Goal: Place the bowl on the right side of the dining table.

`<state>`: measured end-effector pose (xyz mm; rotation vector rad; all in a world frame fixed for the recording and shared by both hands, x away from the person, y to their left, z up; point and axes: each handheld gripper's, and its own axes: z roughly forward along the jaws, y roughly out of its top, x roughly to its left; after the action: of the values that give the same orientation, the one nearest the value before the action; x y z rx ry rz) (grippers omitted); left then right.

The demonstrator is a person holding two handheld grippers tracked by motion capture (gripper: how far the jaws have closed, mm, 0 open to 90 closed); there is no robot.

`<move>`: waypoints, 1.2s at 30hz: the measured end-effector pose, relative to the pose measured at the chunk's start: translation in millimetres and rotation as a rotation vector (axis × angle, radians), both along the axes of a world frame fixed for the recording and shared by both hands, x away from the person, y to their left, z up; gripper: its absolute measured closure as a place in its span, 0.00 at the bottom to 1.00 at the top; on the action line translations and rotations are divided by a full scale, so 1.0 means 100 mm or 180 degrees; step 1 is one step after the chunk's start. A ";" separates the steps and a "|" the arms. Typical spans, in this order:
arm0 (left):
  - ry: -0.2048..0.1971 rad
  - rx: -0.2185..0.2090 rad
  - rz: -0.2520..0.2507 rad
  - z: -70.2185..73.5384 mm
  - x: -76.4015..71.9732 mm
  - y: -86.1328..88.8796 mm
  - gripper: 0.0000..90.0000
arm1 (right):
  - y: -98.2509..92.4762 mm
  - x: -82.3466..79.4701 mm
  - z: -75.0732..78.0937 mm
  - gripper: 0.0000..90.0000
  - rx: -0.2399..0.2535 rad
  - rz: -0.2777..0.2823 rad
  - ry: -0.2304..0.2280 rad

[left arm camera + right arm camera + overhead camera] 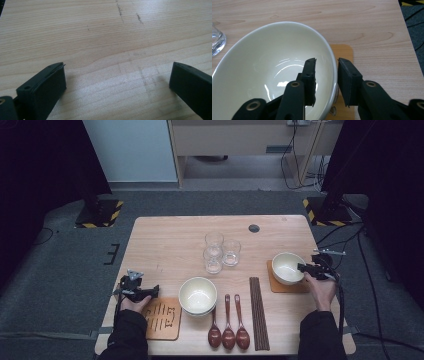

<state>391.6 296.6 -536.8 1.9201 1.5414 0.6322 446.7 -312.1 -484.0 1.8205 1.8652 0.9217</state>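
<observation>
Black jaws of the right gripper (327, 82) straddle the rim of a cream bowl (269, 65), one jaw inside the bowl, the other outside against its wall. A narrow gap shows on each side of the rim, so the pads look slack and not pressing. Under the bowl and just beyond the outer jaw lies an orange coaster (343, 51). From above, the same gripper (303, 268) sits at the near right edge of that bowl (285, 266), the person's right hand (320, 287) behind it.

Over on the other side, the left gripper (156, 291) rests low on the table (170, 240), its jaws spread wide with only bare wood between them. A wooden mat (161, 318) lies just beside and below it, and a stack of cream bowls (198, 295) stands a little past its tips. Three glasses (221, 252) cluster farther off, between the two grippers. Three spoons (228, 325) and chopsticks (258, 312) lie near the table's front edge.
</observation>
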 end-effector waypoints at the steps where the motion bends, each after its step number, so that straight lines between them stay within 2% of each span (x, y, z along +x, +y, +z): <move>1: -0.0007 -0.0006 0.0010 0.00 0.00 0.00 0.01 | 0.00 0.00 0.01 0.71 -0.0024 0.0010 -0.0025; 4: -0.0037 -0.0015 0.0034 0.01 -0.02 0.03 0.06 | 0.02 -0.02 0.04 0.66 -0.0065 0.0008 -0.0100; 8: -0.0027 -0.0106 0.0114 0.05 -0.05 0.06 0.15 | 0.04 -0.04 0.08 0.62 -0.0080 0.0021 -0.0172; 12: -0.0127 -0.0221 0.0123 0.15 -0.08 0.05 0.24 | 0.05 -0.06 0.12 0.57 -0.0121 0.0016 -0.0258; 14: -0.0219 -0.0275 0.0075 0.21 -0.10 0.04 0.28 | 0.06 -0.08 0.14 0.54 -0.0163 0.0029 -0.0309; 19: -0.0314 -0.0343 -0.0061 0.32 -0.15 -0.01 0.35 | 0.07 -0.11 0.20 0.51 -0.0195 0.0031 -0.0416; 25: -0.0488 -0.0471 -0.0188 0.47 -0.21 -0.05 0.39 | 0.04 -0.15 0.27 0.47 -0.0188 0.0020 -0.0499; 28: -0.0589 -0.0516 -0.0246 0.54 -0.24 -0.07 0.41 | 0.05 -0.18 0.34 0.46 -0.0181 0.0033 -0.0593; 36: -0.0664 -0.0623 -0.0390 0.69 -0.28 -0.15 0.42 | 0.13 -0.26 0.48 0.43 -0.0200 0.0154 -0.0756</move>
<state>363.7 281.7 -468.2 1.7283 1.2956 0.5850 420.9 -299.1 -436.1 1.5607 1.7756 1.0348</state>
